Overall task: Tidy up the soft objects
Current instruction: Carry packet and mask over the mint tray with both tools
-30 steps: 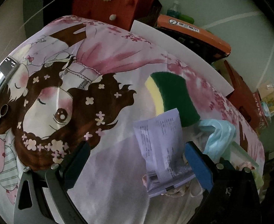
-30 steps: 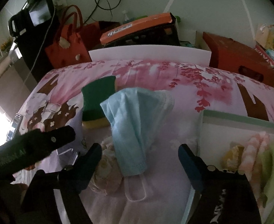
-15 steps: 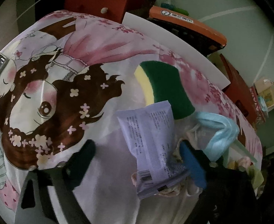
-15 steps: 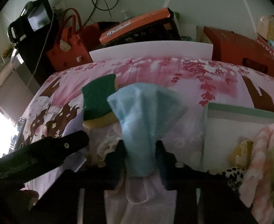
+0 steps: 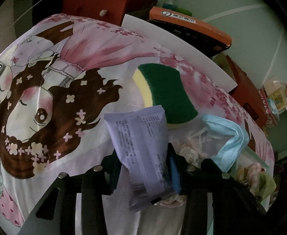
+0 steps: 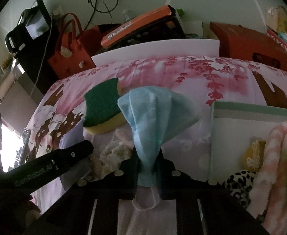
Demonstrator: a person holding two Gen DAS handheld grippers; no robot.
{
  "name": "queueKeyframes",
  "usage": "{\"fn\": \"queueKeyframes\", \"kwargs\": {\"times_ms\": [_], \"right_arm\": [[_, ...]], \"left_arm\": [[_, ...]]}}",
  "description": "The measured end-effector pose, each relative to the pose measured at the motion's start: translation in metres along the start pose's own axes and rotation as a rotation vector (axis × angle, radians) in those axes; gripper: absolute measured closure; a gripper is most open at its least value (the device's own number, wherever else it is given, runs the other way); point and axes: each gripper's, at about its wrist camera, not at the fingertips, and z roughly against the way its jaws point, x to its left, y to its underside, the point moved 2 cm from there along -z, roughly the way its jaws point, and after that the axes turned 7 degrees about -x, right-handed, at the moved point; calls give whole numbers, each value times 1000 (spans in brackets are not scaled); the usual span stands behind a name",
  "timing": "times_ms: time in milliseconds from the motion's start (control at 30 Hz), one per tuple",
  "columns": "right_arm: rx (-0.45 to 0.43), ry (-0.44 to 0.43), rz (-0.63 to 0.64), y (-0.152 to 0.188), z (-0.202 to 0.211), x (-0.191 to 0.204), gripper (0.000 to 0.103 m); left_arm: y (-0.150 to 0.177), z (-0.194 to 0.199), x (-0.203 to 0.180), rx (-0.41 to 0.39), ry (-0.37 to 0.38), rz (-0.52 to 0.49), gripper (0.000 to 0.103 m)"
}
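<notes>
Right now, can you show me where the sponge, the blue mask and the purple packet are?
sponge [image 5: 168,92]: left wrist view, on its green scrubbing top.
blue mask [image 6: 153,113]: right wrist view, on the bunched cloth above the tool.
purple packet [image 5: 143,146]: left wrist view, on the printed middle of the wrapper.

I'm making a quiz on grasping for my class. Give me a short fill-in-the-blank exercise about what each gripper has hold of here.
1. The right gripper is shut on a light blue ____.
2. The left gripper pinches a ____-coloured packet.
3. The sponge lying on the bedsheet has a ____ scouring top.
4. Beside the mask, the white box already holds ____ items.

Missing words: face mask; lilac; green; soft
</notes>
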Motion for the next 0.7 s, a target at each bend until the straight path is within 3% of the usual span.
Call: {"fn": "queueKeyframes", "kwargs": {"times_ms": [367,700], "right_arm": [[-55,-11,-12,-8,18,0,92],[-177,-27,-24,-26,62,4,93]], "left_arm": [[-6,14,-8,-53,5,-32,62],[-15,46,-20,-134,50,-59,62]]}}
